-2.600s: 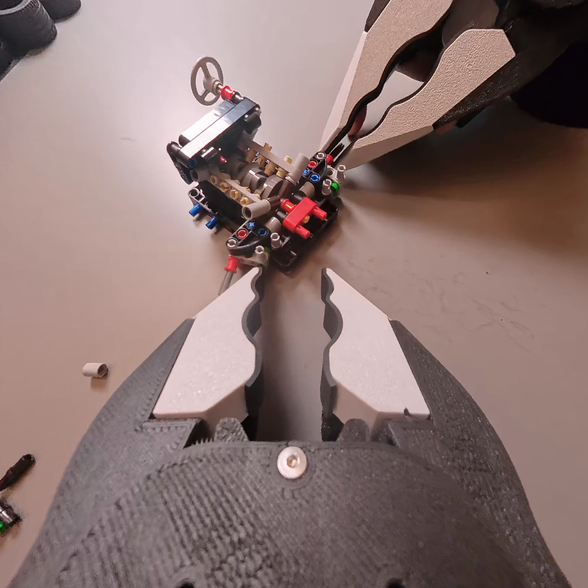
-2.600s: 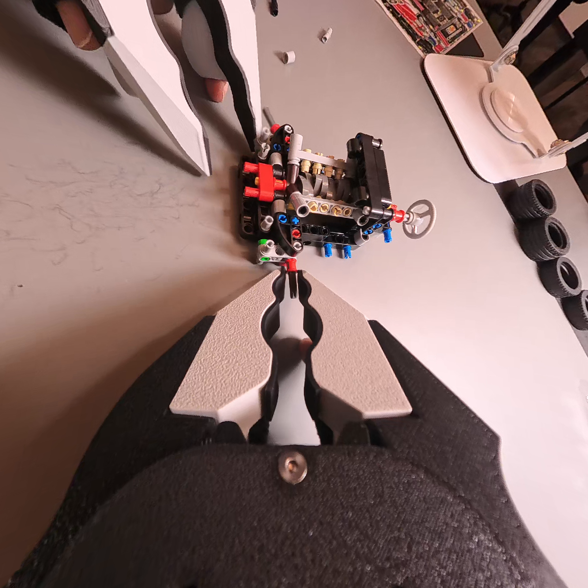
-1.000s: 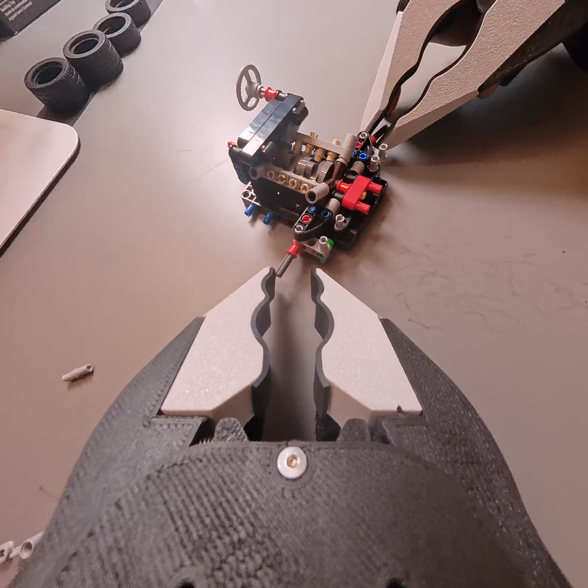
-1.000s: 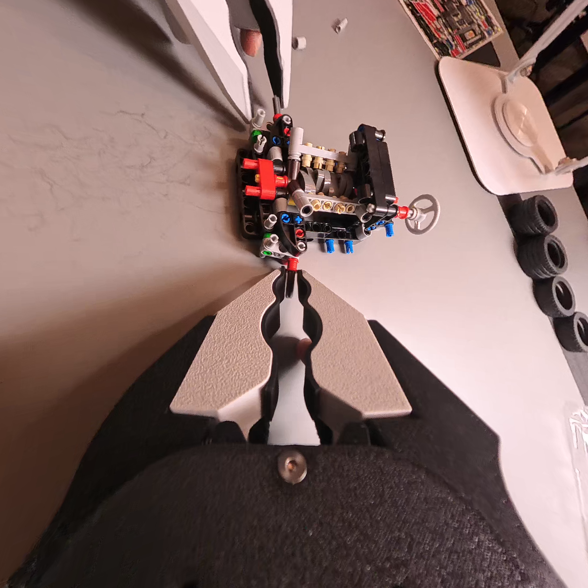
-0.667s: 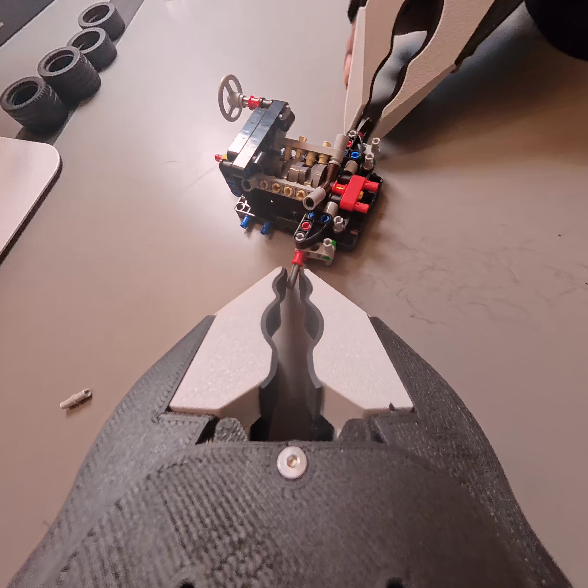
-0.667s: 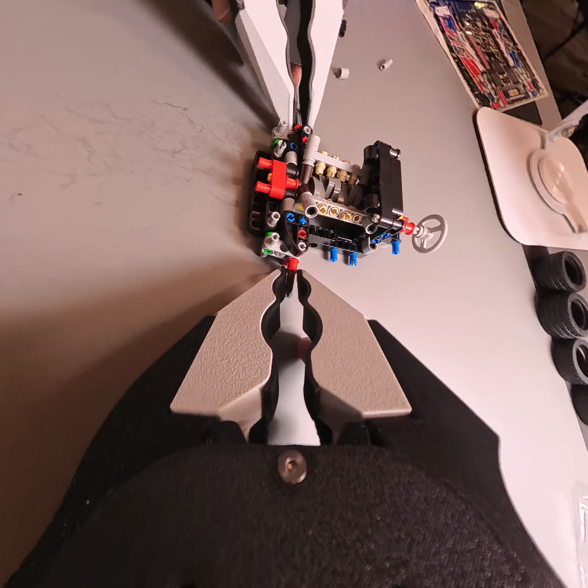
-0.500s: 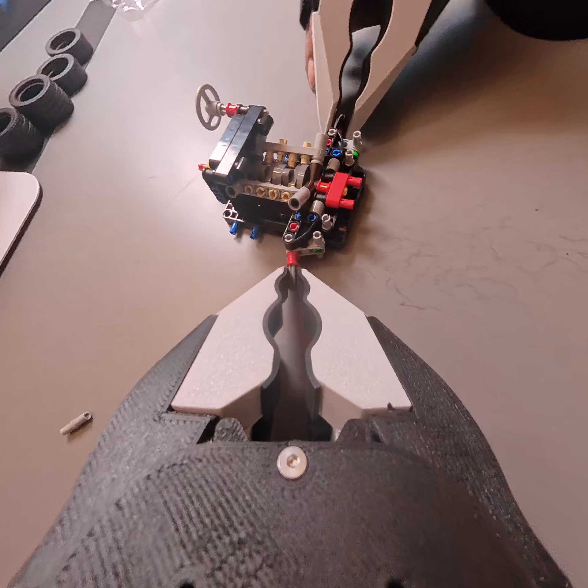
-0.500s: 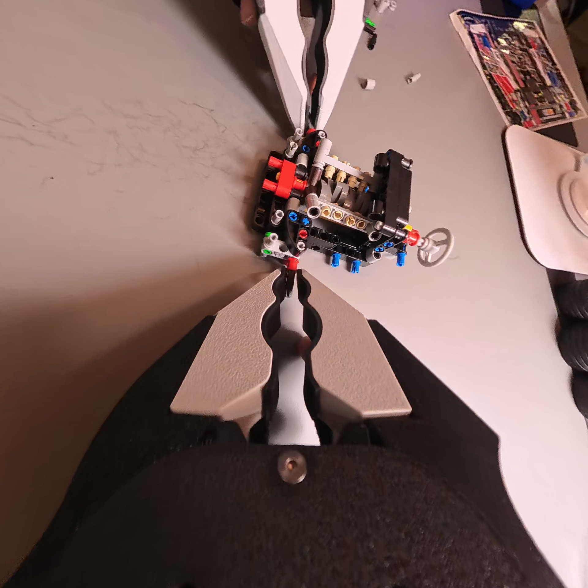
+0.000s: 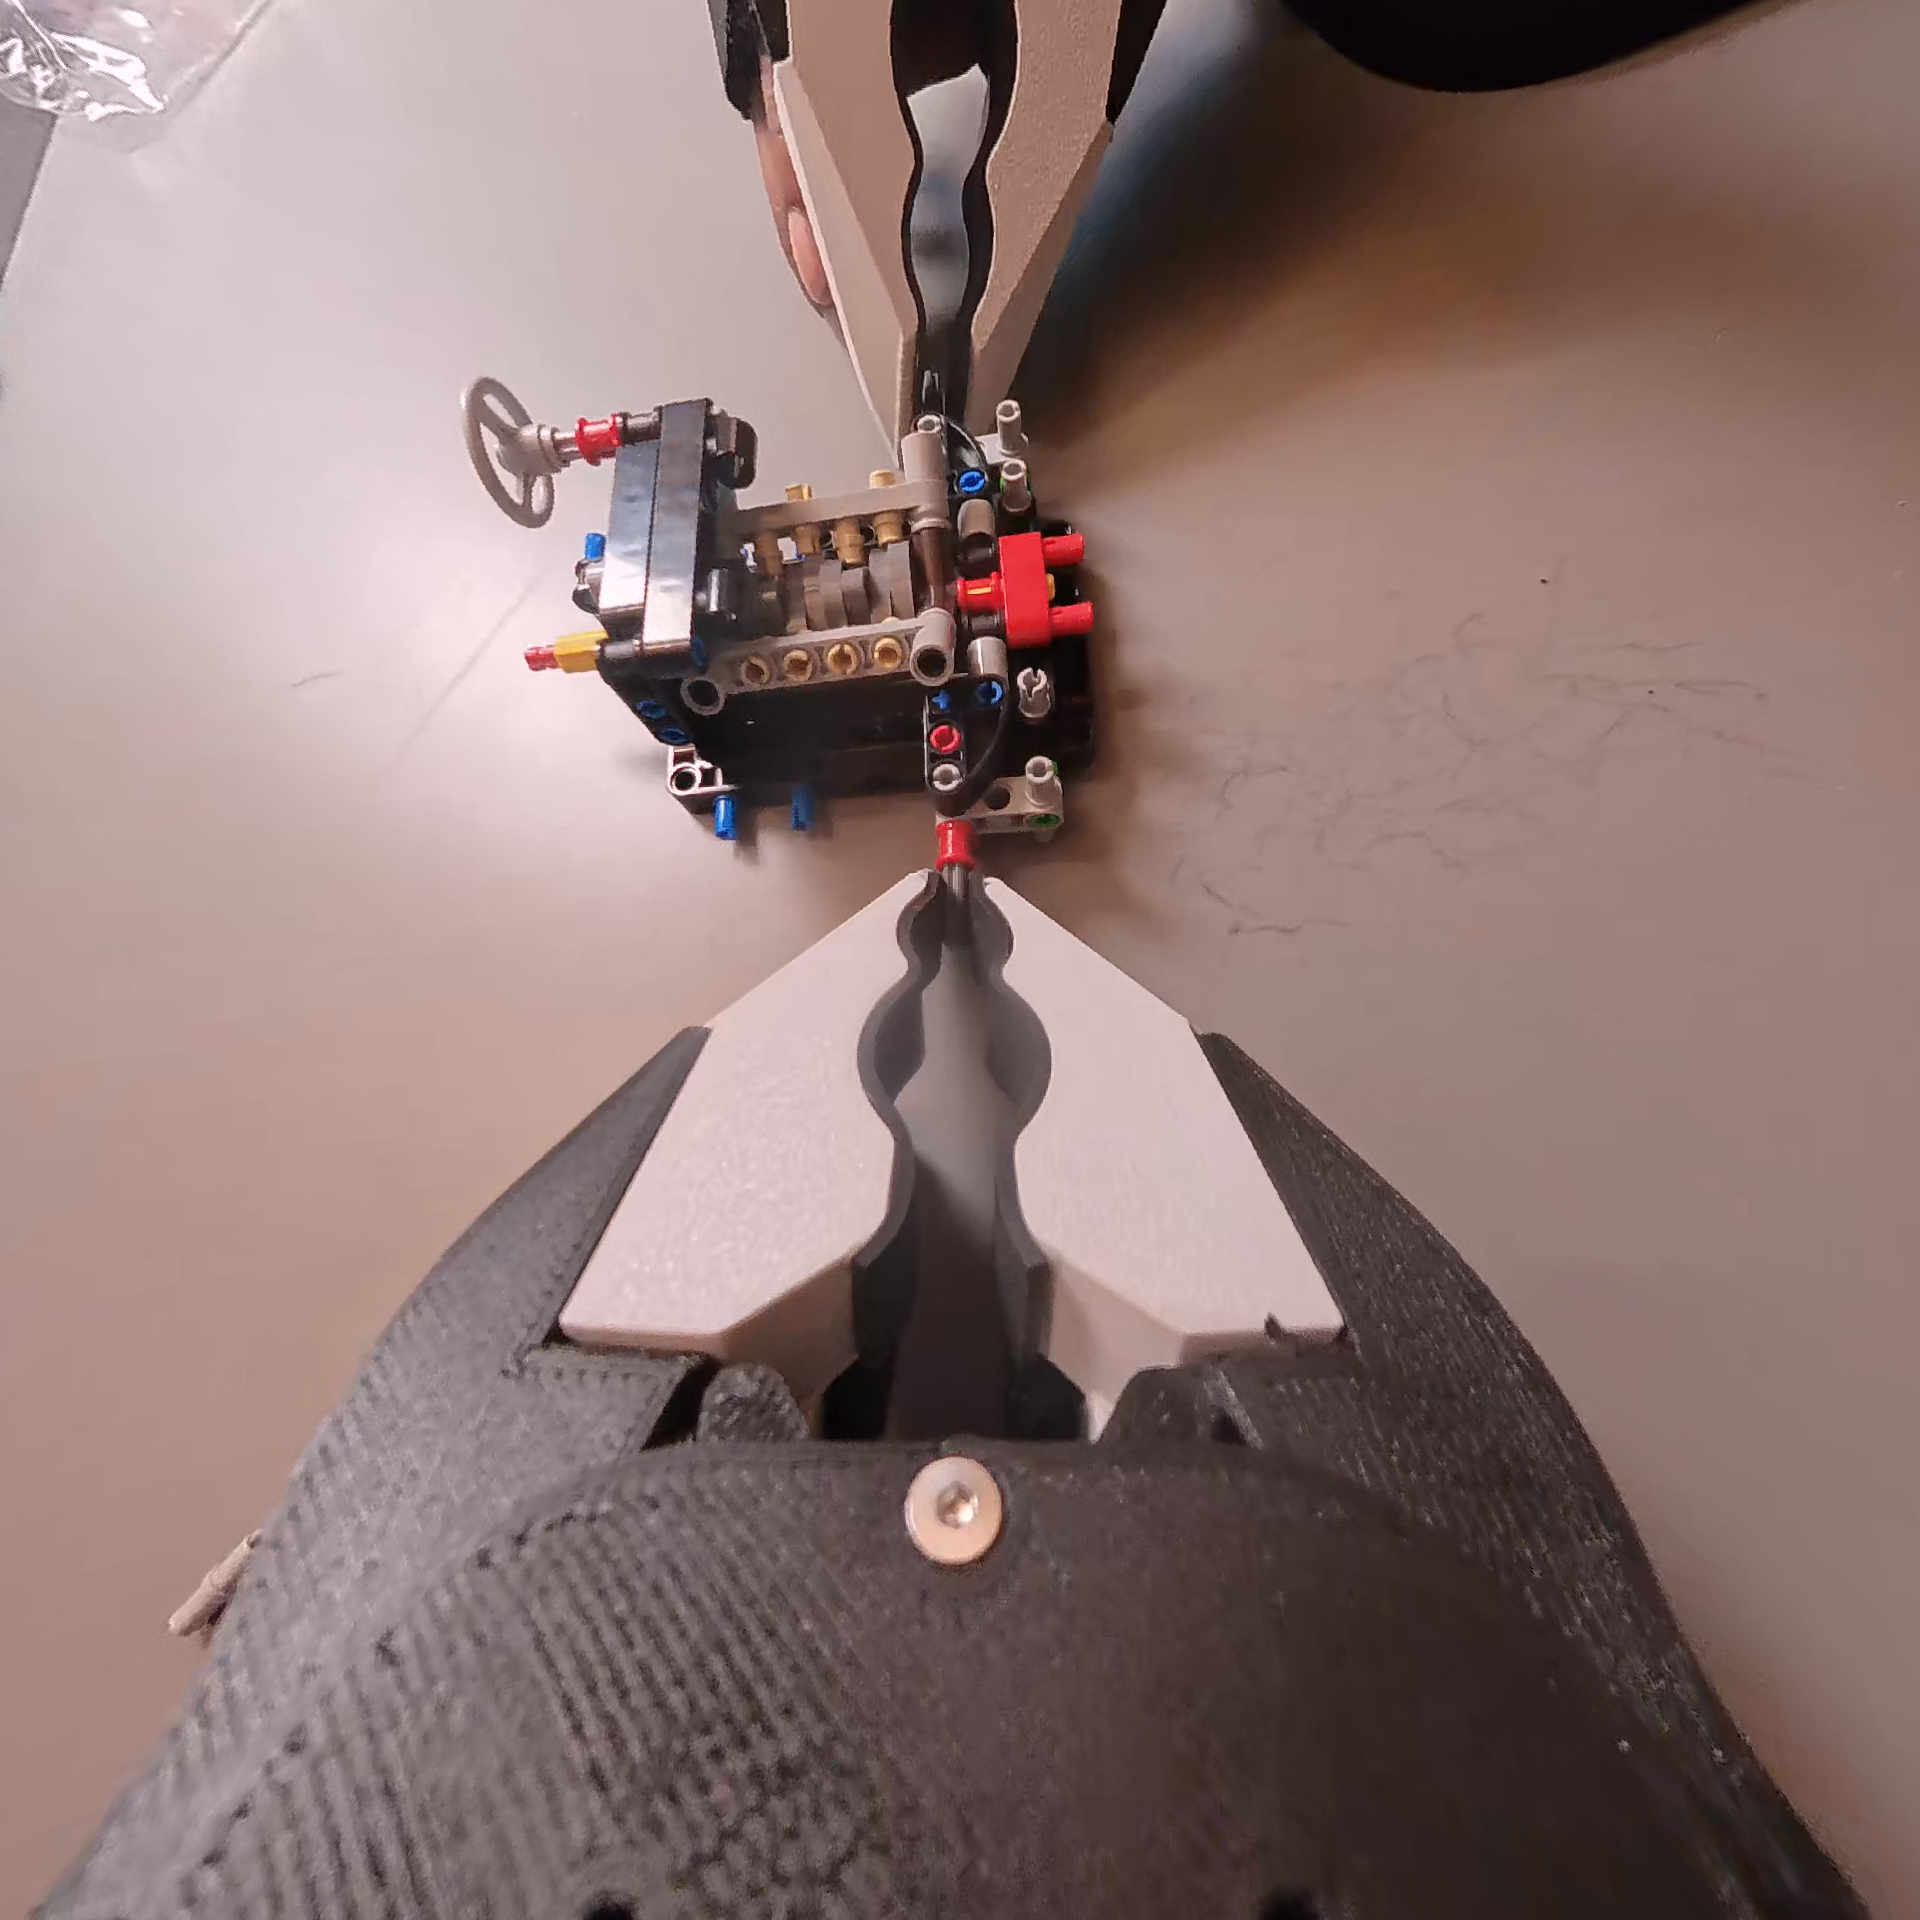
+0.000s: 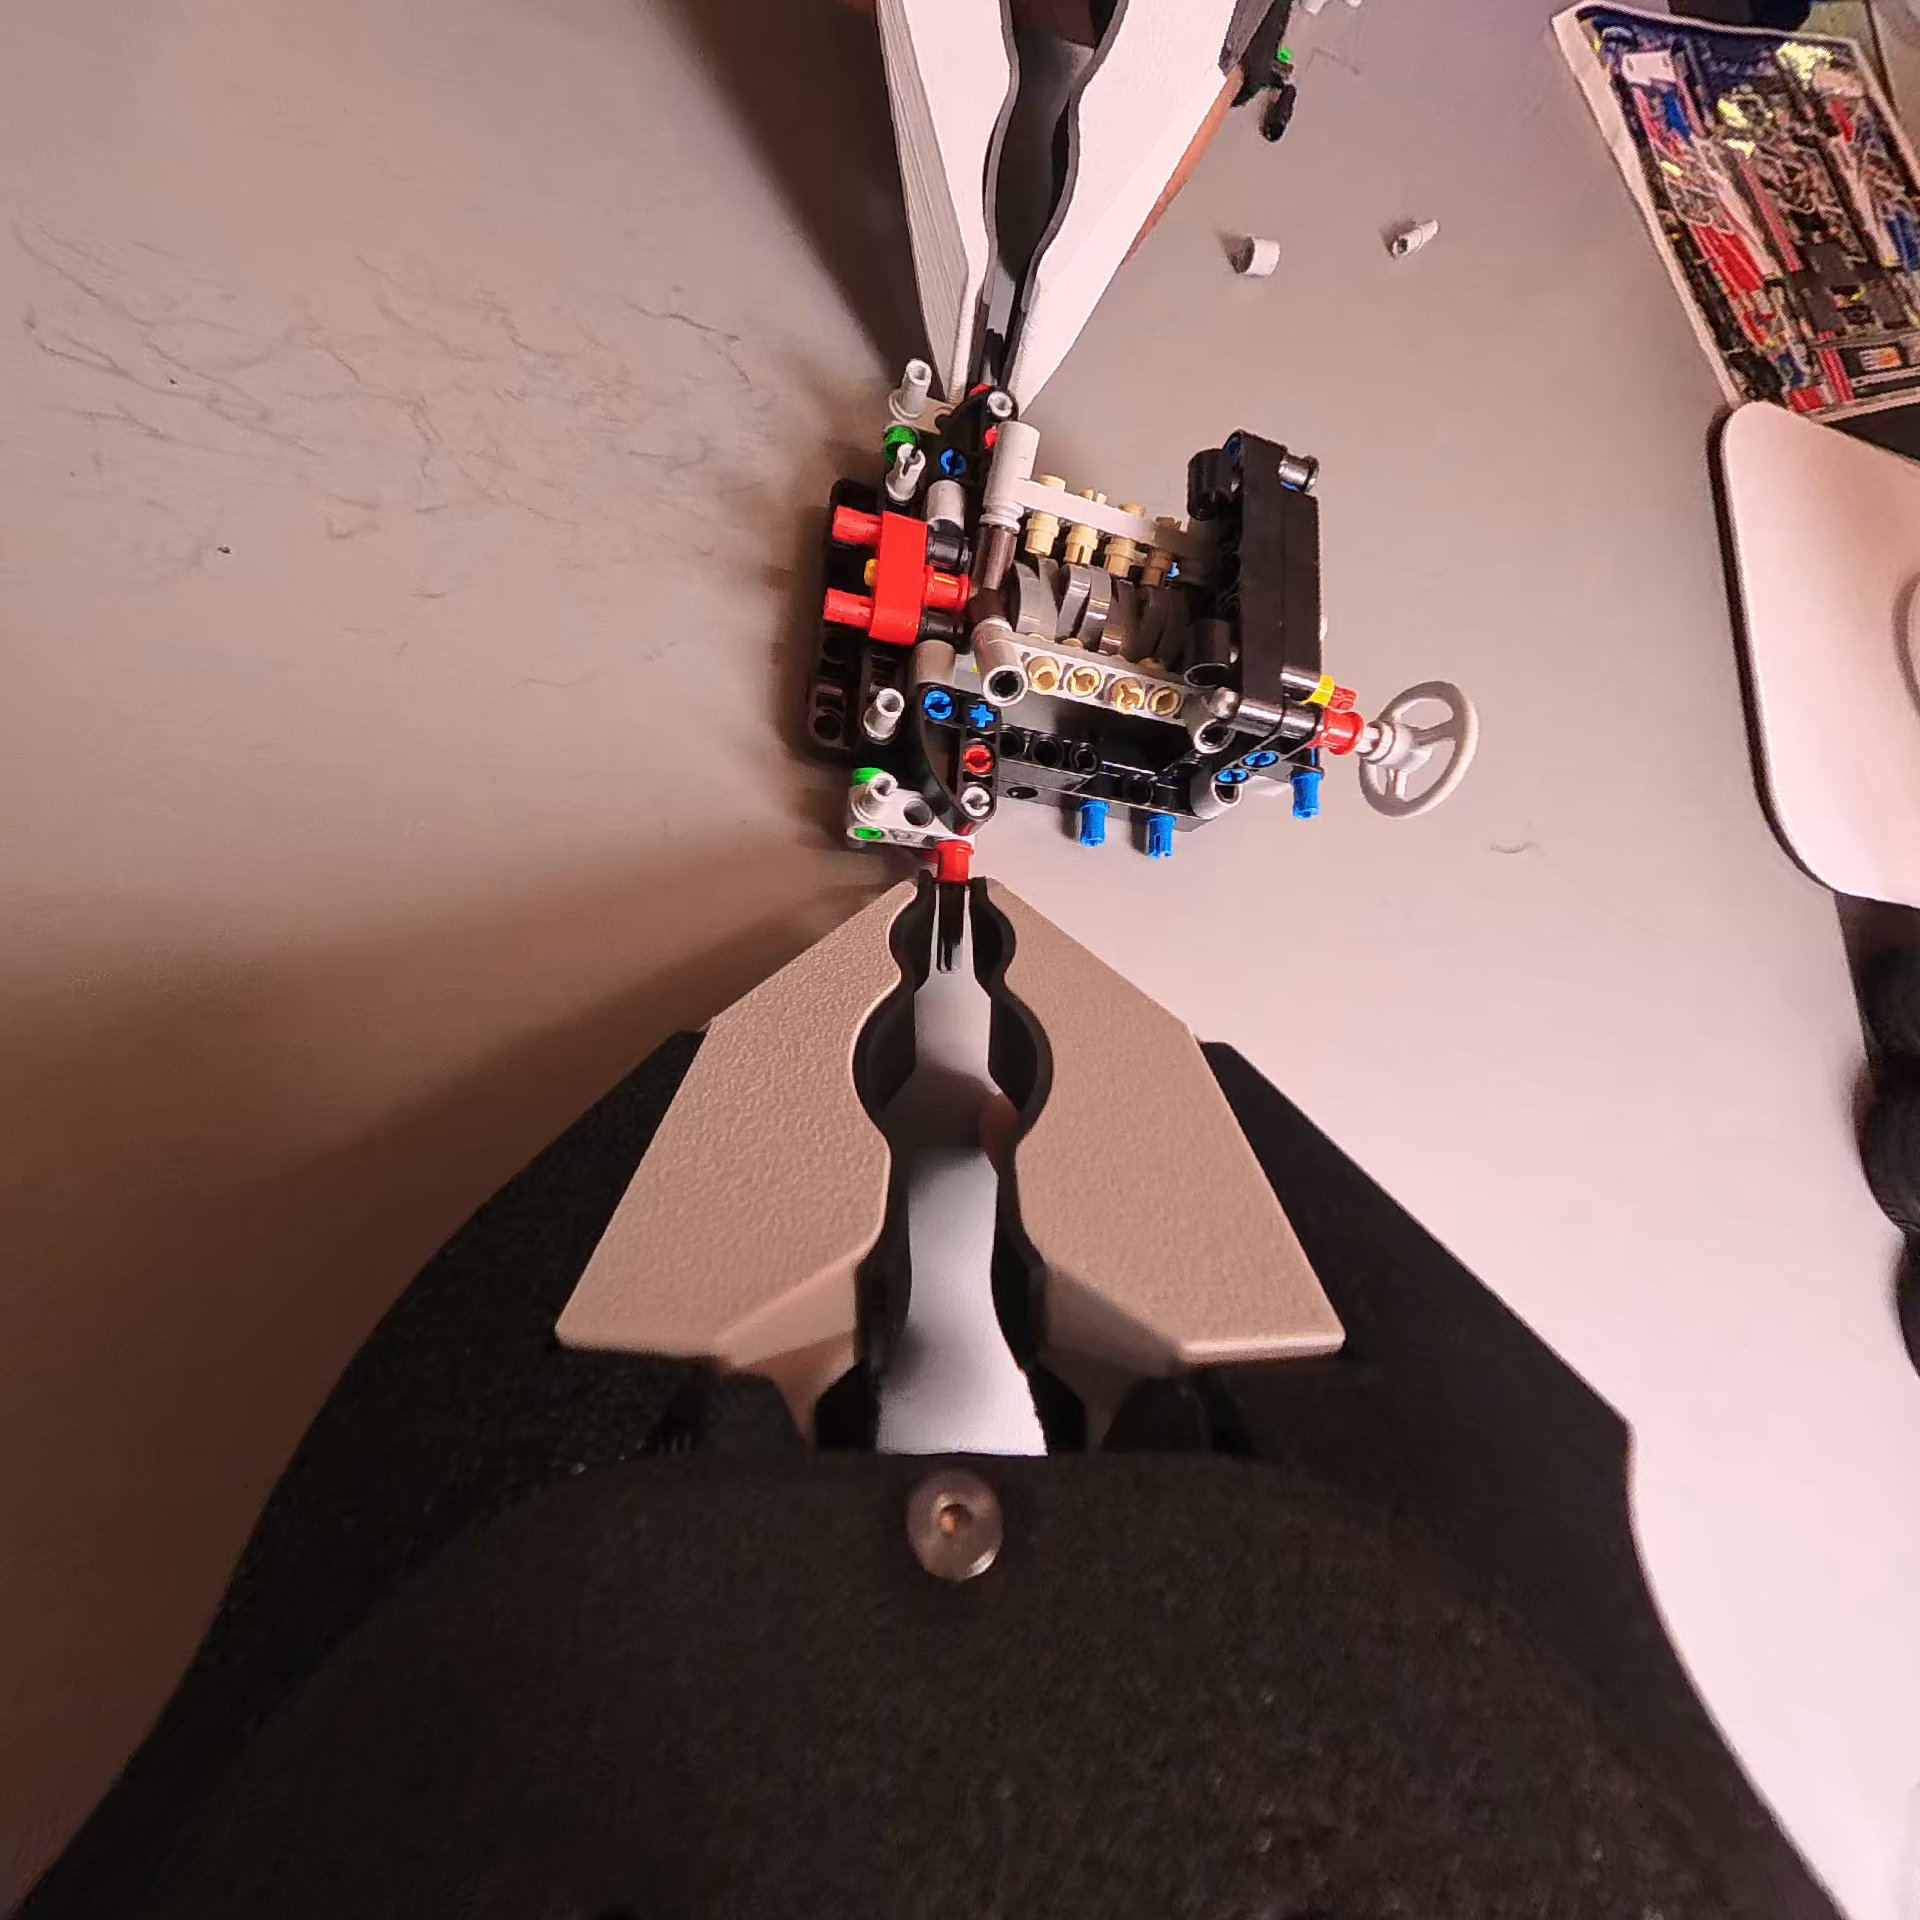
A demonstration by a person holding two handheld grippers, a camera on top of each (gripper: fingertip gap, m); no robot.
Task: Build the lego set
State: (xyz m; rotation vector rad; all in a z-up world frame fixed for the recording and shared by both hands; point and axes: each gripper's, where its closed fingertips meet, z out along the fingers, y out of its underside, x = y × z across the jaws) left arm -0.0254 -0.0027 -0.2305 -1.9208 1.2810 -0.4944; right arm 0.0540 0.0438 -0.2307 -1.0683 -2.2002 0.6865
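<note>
Since a second ago your left gripper (image 9: 953, 881) has shut on the near axle (image 9: 954, 864), which it then only flanked with fingers apart. Your right gripper (image 10: 945, 883) pinches the opposite axle (image 10: 947, 914) just behind its red bush. The lego chassis (image 9: 852, 613) sits mid-table between them, steering wheel (image 9: 507, 452) at its left in the left wrist view. It looks light and stiff but only friction-pinned; the thin, smooth axles may slide or pull out, so squeeze evenly, or grip the black frame.
</note>
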